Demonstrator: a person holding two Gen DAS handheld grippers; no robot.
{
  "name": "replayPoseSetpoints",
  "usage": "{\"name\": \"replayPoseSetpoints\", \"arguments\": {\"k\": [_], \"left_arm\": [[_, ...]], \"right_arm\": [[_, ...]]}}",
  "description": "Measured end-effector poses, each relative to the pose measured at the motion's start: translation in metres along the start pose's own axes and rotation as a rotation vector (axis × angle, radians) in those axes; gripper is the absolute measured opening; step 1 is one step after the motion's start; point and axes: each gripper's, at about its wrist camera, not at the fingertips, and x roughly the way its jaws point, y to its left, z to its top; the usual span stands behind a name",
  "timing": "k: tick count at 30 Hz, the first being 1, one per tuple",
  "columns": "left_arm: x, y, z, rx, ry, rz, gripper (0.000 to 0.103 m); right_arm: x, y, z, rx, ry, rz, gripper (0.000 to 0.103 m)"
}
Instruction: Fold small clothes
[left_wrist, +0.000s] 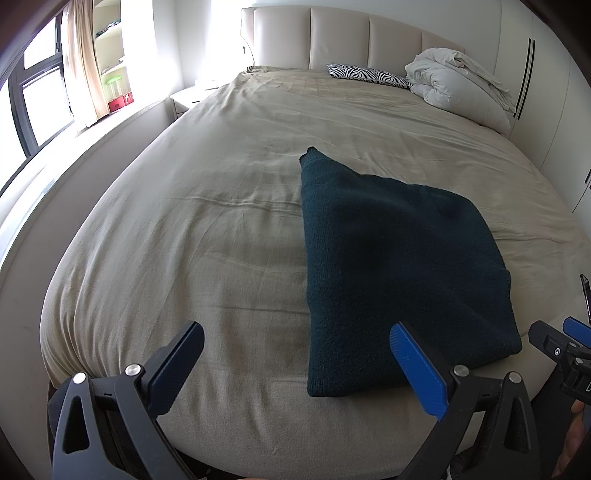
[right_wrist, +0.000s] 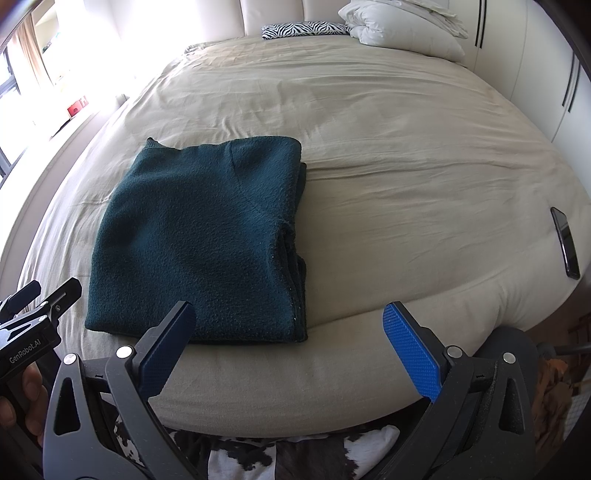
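A dark teal fleece garment (left_wrist: 391, 266) lies folded in a rough rectangle on the beige bed sheet (left_wrist: 207, 206), near the bed's front edge. It also shows in the right wrist view (right_wrist: 199, 240), with stacked layers along its right side. My left gripper (left_wrist: 299, 354) is open and empty, held above the front edge with its right finger over the garment's near corner. My right gripper (right_wrist: 291, 339) is open and empty, just in front of the garment's near right corner. Each gripper shows at the edge of the other's view.
A black phone (right_wrist: 565, 243) lies on the bed's right edge. A zebra-print pillow (left_wrist: 369, 75) and a white bundled duvet (left_wrist: 458, 81) sit by the padded headboard (left_wrist: 340, 37). A window and curtain are on the left. Cow-print fabric (right_wrist: 295, 458) lies below the bed's front edge.
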Motion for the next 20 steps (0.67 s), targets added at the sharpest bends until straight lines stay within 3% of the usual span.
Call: {"name": "replayPoseSetpoints", "arguments": {"k": [20], "left_arm": [[0.0037, 0.0056, -0.0009, -0.011, 0.011, -0.003, 0.103]], "right_arm": [[0.0008, -0.0009, -0.0027, -0.002, 0.007, 0.004, 0.103]]}}
